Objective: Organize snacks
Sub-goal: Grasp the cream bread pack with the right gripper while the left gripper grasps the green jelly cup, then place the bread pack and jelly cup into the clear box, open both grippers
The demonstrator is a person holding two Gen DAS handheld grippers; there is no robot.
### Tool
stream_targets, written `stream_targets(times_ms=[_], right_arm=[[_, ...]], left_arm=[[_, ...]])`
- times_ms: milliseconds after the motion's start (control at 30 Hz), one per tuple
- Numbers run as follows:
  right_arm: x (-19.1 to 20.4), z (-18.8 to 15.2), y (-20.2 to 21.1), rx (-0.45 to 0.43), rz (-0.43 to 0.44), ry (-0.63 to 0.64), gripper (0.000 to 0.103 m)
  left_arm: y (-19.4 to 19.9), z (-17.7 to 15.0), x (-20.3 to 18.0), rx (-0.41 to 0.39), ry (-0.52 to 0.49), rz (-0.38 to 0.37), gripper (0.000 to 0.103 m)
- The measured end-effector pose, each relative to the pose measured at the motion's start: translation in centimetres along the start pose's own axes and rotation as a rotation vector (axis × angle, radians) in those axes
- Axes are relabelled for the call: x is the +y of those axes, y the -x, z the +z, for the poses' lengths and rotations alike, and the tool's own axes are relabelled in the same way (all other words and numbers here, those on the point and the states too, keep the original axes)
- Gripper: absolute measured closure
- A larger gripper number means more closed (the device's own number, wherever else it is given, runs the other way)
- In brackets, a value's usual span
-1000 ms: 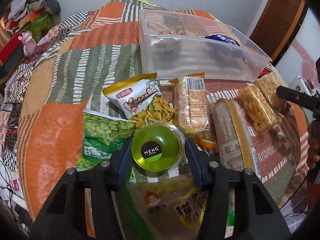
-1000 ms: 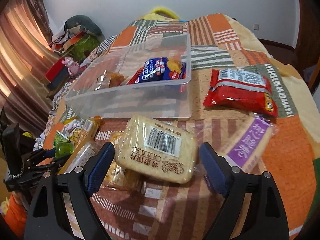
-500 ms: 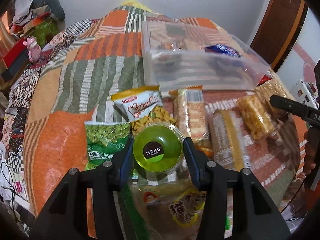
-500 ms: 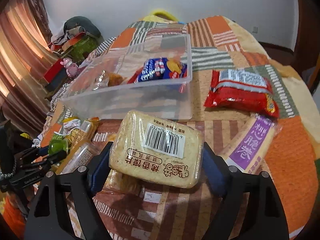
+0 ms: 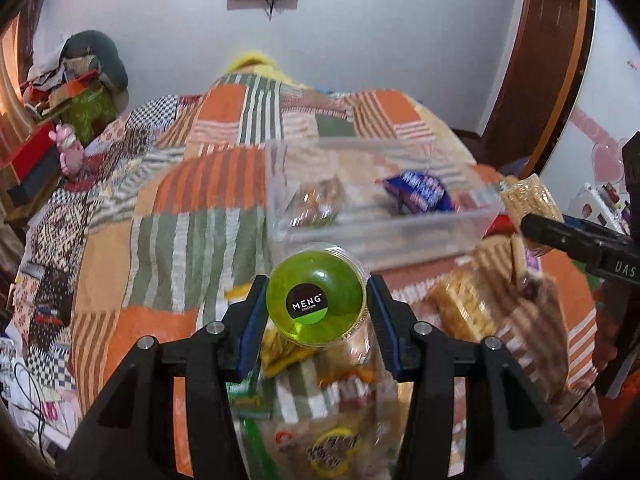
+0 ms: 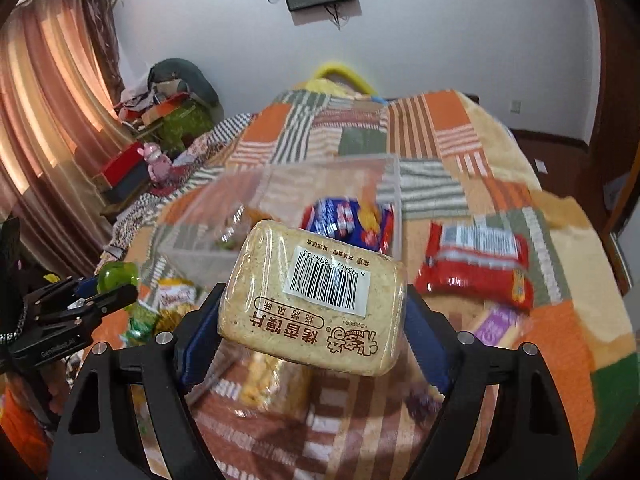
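Observation:
My left gripper (image 5: 316,300) is shut on a round green jelly cup (image 5: 316,298) with a black MENG label and holds it above the snacks, just short of the clear plastic bin (image 5: 380,236). My right gripper (image 6: 312,312) is shut on a tan packet of toasted bread slices (image 6: 316,300) with a barcode and holds it lifted in front of the same bin (image 6: 208,256). The bin holds a blue snack bag (image 5: 420,192), also seen in the right wrist view (image 6: 348,224), and a small clear-wrapped snack (image 5: 316,204).
A patchwork quilt (image 5: 192,208) covers the bed. Below the left gripper lie several snack bags (image 5: 320,432). A red packet (image 6: 476,264) and a purple packet (image 6: 496,328) lie right of the bin. Clutter and a pink toy (image 6: 156,164) sit at the left.
Both grippers have closed on their items and lifted them up off the quilt toward the bin. Both views have tilted upward.

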State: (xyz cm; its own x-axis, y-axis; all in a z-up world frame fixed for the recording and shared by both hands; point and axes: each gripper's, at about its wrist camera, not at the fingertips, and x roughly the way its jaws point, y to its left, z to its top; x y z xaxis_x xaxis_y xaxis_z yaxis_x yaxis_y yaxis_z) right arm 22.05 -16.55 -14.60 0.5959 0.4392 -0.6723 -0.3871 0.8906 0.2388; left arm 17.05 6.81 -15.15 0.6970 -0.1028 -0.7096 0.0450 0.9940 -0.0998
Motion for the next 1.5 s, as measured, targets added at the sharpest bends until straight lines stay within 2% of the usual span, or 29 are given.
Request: stream_targets(times_ms=[300, 467, 833, 900, 933, 967, 1000, 1333, 1400, 1500], right_arm=[[1.2, 2.4, -2.1, -0.034, -0.004, 0.046, 0.022], [0.7, 3.0, -4.3, -0.01, -0.017, 0.048, 0.022], [0.4, 3.6, -7.8, 0.049, -0.019, 0.068, 0.022], [0.5, 3.5, -8.3, 0.065, -0.018, 0.074, 0.022], [0.5, 3.4, -8.6, 0.072, -0.015, 0.077, 0.022], [0.6, 3.2, -8.8, 0.08, -0.015, 0.08, 0.022], [0.7, 3.2, -8.8, 0.081, -0.019, 0.085, 0.022], [0.3, 2.8, -8.5, 0.111, -0.006, 0.076, 0.02], [0.2, 2.9, -7.9, 0.103, 0.0, 0.065, 0.019], [0.2, 3.1, -6.9, 0.086, 0.003, 0.062, 0.018]], left_arm=[[-1.9, 3.6, -1.5, -0.033, -0.043, -0.016, 0.054], [-4.1, 4.7, -1.7, -0.01, -0.029, -0.051, 0.054], [-8.8, 5.9, -3.0, 0.048, -0.051, -0.045, 0.054], [-9.3, 5.8, -3.0, 0.057, -0.051, -0.046, 0.057], [-9.6, 5.8, -3.1, 0.064, -0.054, -0.049, 0.062], [-9.9, 5.8, -3.2, 0.068, -0.058, -0.053, 0.073], [-10.1, 5.8, -3.3, 0.079, -0.063, -0.058, 0.073], [-9.5, 5.4, -3.3, 0.085, -0.054, -0.043, 0.073], [-8.9, 5.3, -3.0, 0.081, -0.046, -0.033, 0.07], [-7.9, 5.3, -2.6, 0.061, -0.037, -0.014, 0.056]])
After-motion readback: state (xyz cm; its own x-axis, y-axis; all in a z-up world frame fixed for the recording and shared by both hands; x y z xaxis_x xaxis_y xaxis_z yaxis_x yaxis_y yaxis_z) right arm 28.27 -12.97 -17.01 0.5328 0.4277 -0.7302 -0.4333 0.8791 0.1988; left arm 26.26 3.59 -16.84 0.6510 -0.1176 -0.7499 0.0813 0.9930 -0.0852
